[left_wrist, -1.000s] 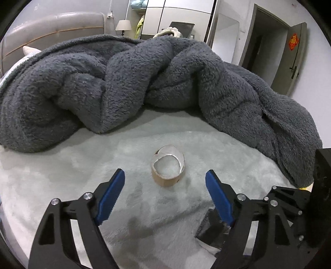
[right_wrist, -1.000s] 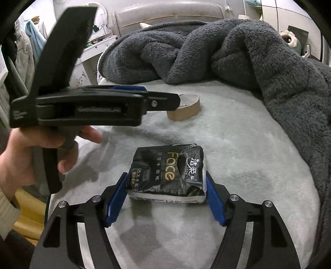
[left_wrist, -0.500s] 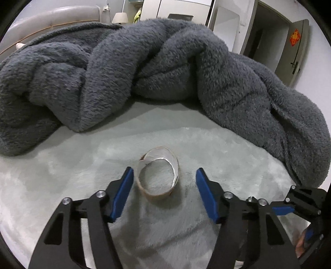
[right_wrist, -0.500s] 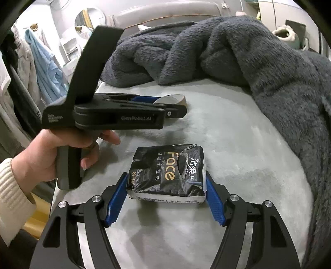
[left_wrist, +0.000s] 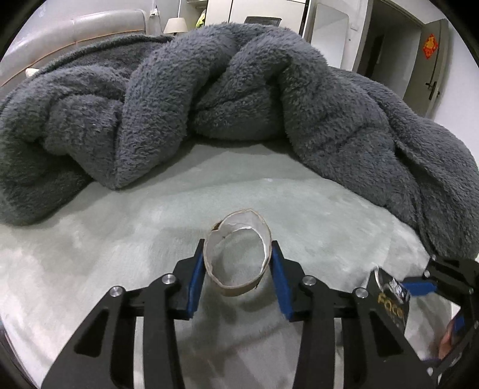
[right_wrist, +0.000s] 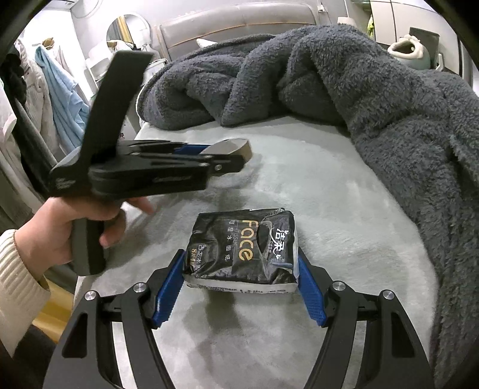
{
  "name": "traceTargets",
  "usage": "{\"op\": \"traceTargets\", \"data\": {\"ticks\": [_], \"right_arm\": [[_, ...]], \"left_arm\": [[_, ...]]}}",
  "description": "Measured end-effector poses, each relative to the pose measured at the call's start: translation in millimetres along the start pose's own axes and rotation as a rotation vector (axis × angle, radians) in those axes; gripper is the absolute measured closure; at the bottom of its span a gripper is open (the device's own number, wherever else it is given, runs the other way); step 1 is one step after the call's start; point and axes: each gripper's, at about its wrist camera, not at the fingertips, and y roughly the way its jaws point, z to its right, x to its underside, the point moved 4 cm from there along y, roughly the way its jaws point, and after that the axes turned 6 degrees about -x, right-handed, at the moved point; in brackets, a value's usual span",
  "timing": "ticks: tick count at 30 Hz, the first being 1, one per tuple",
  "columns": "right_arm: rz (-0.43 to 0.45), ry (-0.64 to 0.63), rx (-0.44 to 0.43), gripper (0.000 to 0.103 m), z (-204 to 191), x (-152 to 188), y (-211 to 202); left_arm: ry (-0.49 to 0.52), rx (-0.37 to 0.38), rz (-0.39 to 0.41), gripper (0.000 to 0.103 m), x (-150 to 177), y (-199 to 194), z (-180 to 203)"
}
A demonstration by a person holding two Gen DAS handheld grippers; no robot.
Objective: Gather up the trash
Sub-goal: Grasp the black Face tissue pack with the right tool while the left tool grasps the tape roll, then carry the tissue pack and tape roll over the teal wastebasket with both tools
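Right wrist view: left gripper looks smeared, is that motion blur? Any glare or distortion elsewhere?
Right wrist view: yes, the left gripper and the hand are motion-smeared, while the tissue pack between the right gripper pads is sharp. Left wrist view: the cardboard roll is crisp, with a soft shadow beneath; strong fisheye bending and dark corners; no harsh glare.

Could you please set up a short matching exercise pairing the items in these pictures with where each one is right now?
Things:
1. cardboard tape core
2. black tissue pack
3. grey fleece blanket
4. lamp

Places:
A. bunched up at the back of the bed
B. between the right claw's pads
C. beyond the bed, by the headboard
D. between the left claw's pads

Pairs: 1-D, 2-B, 3-A, 4-C
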Motion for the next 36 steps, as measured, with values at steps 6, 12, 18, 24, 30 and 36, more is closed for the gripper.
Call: {"op": "traceTargets", "data": {"ticks": [6,12,18,24,30,36], "right_arm": [[0.021,-0.007,0.000,0.032,-5.8,-3.5,-11.9],[0.011,-0.029,-0.021,0.032,-15.6,0.4,-15.7],[0.024,-0.049,-0.061,0.032,-34.9,-6.9,-27.7],[0.014,-0.087,-0.081,0.032,-55.2,-6.3,-27.8],[-0.002,-0.098,-0.127,0.032,-71.2,-5.7,-25.2],[-0.023,-0.125,-0.155,0.032,-89.3,-5.4,-20.5]], "left_arm": [[-0.023,-0.060,0.015,0.059,6.9,-31.7,-2.0],[-0.090,-0.120,0.034,0.059,26.1,-72.5,-1.4],[-0.142,-0.189,0.044,0.059,55.6,-112.9,-1.4],[-0.231,-0.251,0.057,0.059,83.3,-146.0,-5.0],[-0.296,-0.323,0.077,0.059,105.5,-174.6,-5.1],[-0.342,-0.361,0.088,0.059,128.0,-195.8,-4.6]]}}
